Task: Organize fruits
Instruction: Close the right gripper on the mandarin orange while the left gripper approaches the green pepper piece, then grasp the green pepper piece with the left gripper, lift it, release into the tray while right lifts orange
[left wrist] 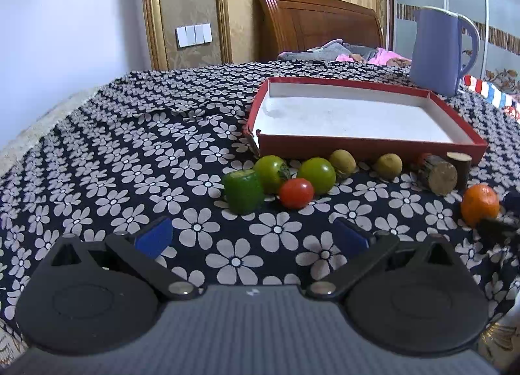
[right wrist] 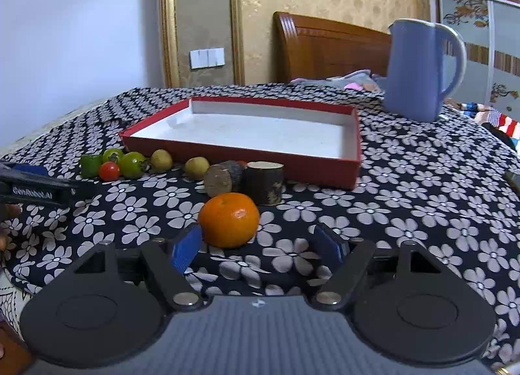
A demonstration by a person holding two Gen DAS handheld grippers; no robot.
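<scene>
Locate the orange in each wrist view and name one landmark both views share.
Left wrist view: the orange sits at the far right edge, right of the wooden logs.
Right wrist view: the orange lies low in the centre, just ahead of the open right tongs, nearer their left pad.
Shared landmark: the red tray, behind the fruit in both.

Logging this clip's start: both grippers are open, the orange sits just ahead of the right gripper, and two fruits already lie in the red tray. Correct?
Not quite. The red tray holds no fruit; the right wrist view shows its white floor bare. The rest stands: left gripper and right gripper are open, and the orange sits just ahead of the right one.
</scene>
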